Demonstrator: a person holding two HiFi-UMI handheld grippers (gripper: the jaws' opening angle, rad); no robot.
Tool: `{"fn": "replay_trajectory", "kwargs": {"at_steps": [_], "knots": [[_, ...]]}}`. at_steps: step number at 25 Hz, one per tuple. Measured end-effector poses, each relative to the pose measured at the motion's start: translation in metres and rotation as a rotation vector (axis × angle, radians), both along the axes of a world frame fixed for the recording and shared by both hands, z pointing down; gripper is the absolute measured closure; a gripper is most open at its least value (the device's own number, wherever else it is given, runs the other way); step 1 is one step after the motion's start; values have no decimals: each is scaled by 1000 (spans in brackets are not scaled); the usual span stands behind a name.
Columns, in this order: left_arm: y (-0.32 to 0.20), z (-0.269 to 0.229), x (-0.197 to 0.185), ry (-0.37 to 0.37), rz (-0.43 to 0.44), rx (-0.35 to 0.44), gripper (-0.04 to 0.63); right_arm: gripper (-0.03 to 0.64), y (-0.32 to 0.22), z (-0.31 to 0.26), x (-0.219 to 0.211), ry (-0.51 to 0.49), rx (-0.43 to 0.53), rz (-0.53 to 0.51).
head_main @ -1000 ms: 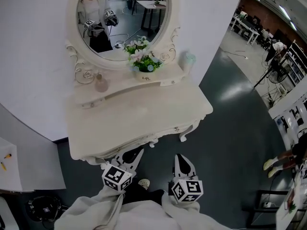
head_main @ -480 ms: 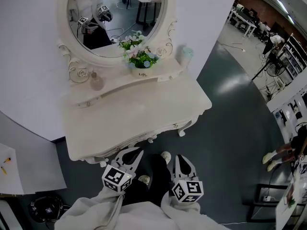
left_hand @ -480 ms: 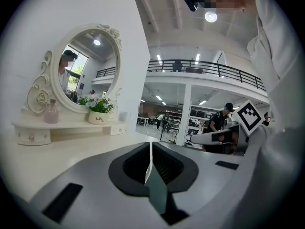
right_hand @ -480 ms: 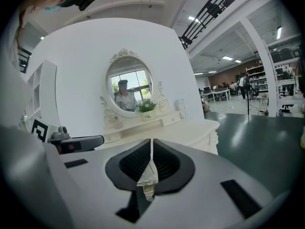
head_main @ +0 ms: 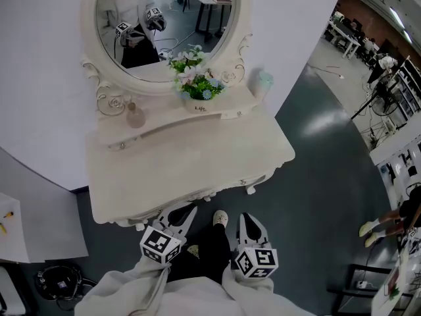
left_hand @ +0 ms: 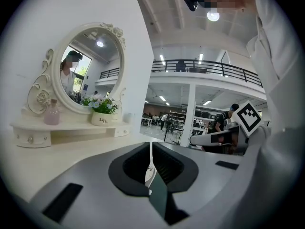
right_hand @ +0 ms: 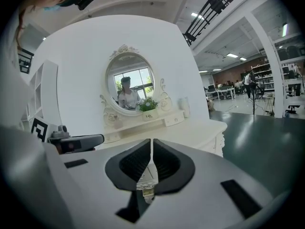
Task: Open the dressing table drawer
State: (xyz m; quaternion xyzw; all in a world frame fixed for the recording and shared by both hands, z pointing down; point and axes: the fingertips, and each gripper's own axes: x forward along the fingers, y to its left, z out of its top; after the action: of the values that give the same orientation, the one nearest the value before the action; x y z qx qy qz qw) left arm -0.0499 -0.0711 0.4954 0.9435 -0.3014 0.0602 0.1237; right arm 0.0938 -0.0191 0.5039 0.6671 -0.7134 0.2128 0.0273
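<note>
dressing table (head_main: 191, 160) front, one shoe (head_main: 220, 218) now nearer

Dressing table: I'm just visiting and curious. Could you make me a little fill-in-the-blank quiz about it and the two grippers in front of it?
1. The mirror on the dressing table has an ___ shape.
2. In the head view, the flower pot stands to the ___ of the pink bottle.
3. The left gripper and the right gripper are empty, and the jaws of both are ___.

Missing words: oval; right; shut.
</note>
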Motion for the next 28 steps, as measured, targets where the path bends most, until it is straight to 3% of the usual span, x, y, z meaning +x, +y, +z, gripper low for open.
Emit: {"fn": "replay_trajectory", "kwargs": {"at_steps": [28], "knots": [[-152,-3,103,-9,-80,0,566,577,-168,-1,106,-11,-2,-96]]}}
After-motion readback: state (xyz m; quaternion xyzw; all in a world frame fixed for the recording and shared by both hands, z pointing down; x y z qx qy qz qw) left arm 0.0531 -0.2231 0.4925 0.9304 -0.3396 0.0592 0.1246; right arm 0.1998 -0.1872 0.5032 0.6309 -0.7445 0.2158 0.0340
